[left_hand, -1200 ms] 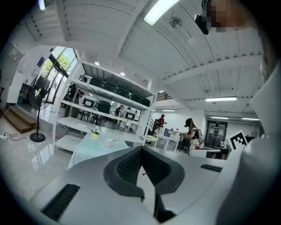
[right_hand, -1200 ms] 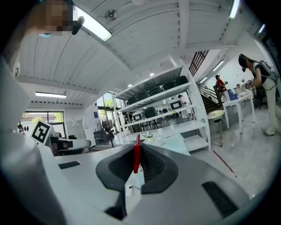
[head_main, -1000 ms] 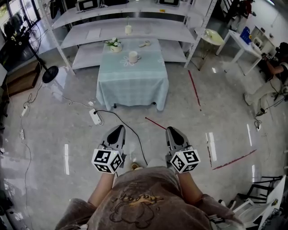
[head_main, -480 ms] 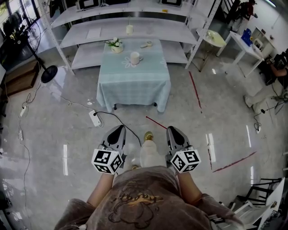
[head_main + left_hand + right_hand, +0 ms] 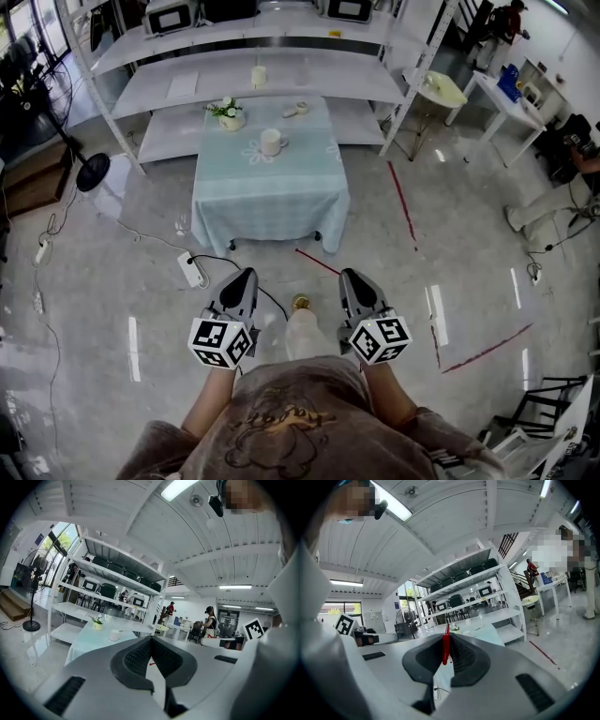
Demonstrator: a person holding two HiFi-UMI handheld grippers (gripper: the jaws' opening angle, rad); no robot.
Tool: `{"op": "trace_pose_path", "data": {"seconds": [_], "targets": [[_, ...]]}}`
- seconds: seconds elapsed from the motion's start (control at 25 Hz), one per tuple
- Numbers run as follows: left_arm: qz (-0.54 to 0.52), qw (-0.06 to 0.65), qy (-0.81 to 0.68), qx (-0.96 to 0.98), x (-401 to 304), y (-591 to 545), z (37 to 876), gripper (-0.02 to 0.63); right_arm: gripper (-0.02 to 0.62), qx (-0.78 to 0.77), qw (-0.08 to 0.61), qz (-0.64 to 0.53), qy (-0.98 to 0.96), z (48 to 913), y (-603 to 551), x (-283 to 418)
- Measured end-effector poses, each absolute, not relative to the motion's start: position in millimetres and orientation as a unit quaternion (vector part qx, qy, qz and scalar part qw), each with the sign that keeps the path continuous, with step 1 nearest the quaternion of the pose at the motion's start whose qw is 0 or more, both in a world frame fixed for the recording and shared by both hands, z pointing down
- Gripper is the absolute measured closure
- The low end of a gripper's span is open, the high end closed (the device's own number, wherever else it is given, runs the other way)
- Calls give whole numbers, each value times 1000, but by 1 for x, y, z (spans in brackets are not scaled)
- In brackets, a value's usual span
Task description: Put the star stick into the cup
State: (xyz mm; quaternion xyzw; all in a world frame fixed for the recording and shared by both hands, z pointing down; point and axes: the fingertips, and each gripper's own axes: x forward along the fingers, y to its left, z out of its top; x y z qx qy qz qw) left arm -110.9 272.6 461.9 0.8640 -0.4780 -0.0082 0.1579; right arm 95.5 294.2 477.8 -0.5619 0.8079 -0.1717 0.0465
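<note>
Head view: cup (image 5: 271,142) stood on the table (image 5: 272,197), well ahead, nearer the left gripper (image 5: 240,284) than the right gripper (image 5: 352,279).
Left gripper view: my jaws were pressed together, empty.
Right gripper view: jaws clamped the star stick (image 5: 446,648), long axis upright.

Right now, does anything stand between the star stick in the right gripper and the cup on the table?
Nothing visible does. The star stick sits in the right gripper's jaws; only floor, with a cable lying flat, separates it from the cup.
</note>
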Motion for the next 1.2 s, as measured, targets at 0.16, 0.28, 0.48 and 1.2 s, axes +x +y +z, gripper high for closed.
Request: {"op": "trace_pose_path", "data": {"seconds": [0.16, 0.28, 0.48, 1.2], "targets": [[-4, 158, -477, 865, -99, 233, 460, 584, 578, -562, 49, -176, 807, 477, 254, 107], [-3, 157, -480, 863, -94, 202, 455, 584, 578, -560, 49, -179, 808, 475, 221, 113], [-3, 157, -498, 853, -92, 155, 450, 584, 578, -544, 46, -183, 817, 471, 167, 118], [-11, 149, -554, 819, -63, 31, 451, 584, 578, -500, 40, -179, 846, 471, 16, 158]]}}
